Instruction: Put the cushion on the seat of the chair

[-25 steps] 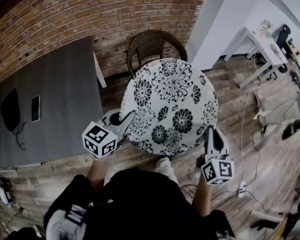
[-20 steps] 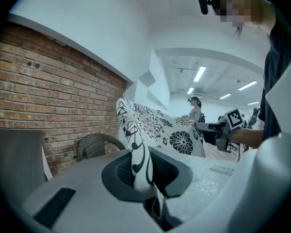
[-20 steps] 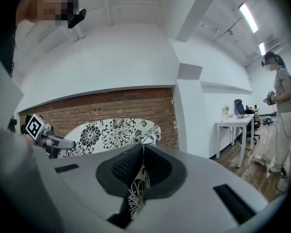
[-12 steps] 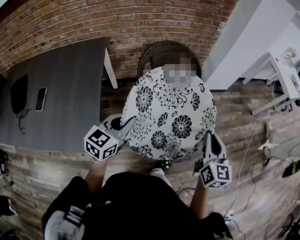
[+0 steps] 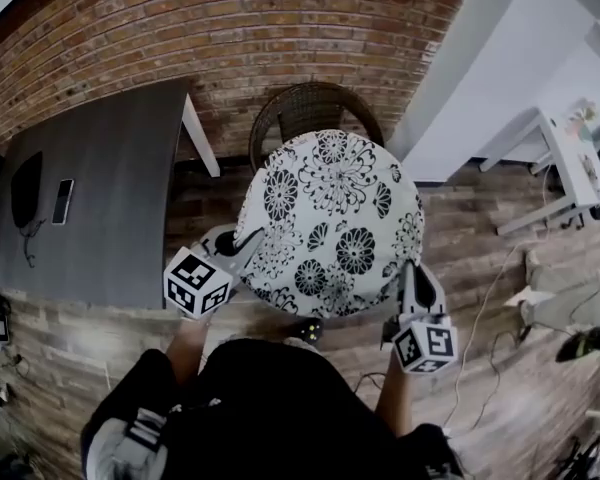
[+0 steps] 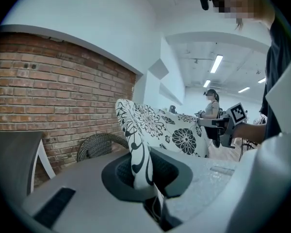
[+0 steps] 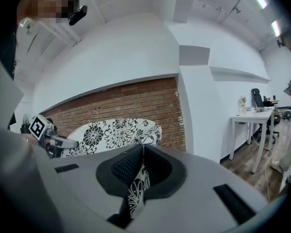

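A round white cushion (image 5: 332, 223) with black flower print hangs in the air, held flat between both grippers. My left gripper (image 5: 242, 244) is shut on its left edge, where cushion fabric (image 6: 140, 161) is pinched between the jaws. My right gripper (image 5: 407, 280) is shut on the cushion's near right edge, with cushion fabric (image 7: 137, 188) between the jaws. The dark wicker chair (image 5: 305, 108) stands against the brick wall just beyond the cushion; its seat is hidden under the cushion. The chair back (image 6: 98, 144) shows in the left gripper view.
A dark grey table (image 5: 90, 183) stands left of the chair, with a phone (image 5: 62, 201) and a black object (image 5: 25, 188) on it. A white desk (image 5: 555, 143) is at the far right. Cables (image 5: 480, 308) lie on the wood floor. Another person (image 6: 212, 106) stands in the background.
The cushion, still held by both grippers, has shifted slightly toward the chair and wall. The view has swung a little, and the person on the right has left the right gripper view.
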